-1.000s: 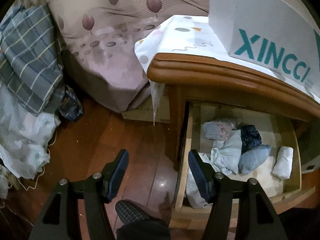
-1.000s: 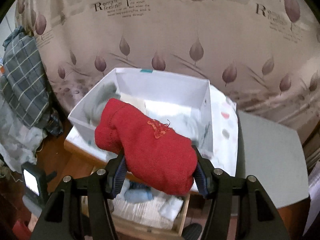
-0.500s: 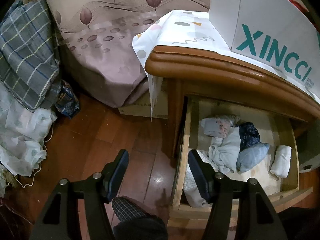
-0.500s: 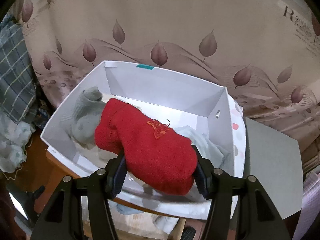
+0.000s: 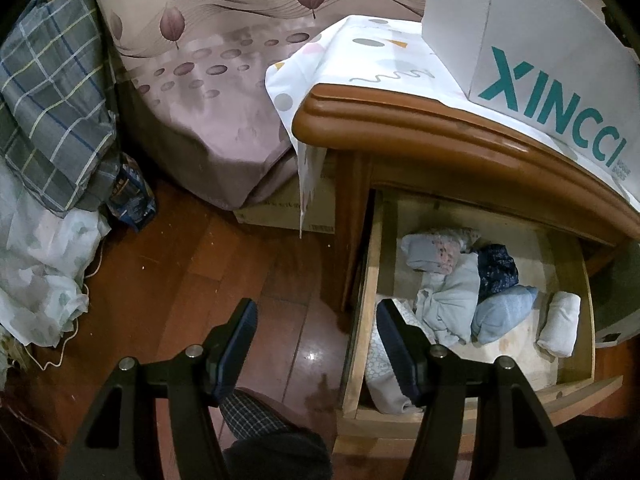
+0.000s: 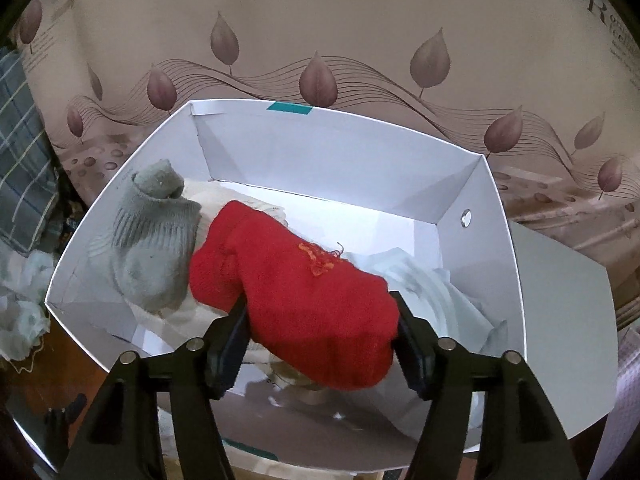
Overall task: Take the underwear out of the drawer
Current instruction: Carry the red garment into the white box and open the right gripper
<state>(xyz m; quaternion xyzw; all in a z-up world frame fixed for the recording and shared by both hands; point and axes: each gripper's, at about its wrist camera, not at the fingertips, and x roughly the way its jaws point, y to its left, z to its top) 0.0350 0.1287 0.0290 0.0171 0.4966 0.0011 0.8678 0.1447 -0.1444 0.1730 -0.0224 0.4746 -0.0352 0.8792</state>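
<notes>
The right gripper (image 6: 318, 338) is opening, red roll (image 6: 296, 296) still between its pads, over the white box (image 6: 340, 160) beside a grey sock (image 6: 150, 240). The left gripper (image 5: 314, 344) hangs half open, empty, above the floor (image 5: 192, 280); beyond lies the drawer (image 5: 572, 384) of rolled underwear (image 5: 452, 304).

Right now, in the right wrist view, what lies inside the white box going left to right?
Grey sock → red sock, between the right gripper fingers, which are opening → white cloth by the box's right wall.
</notes>
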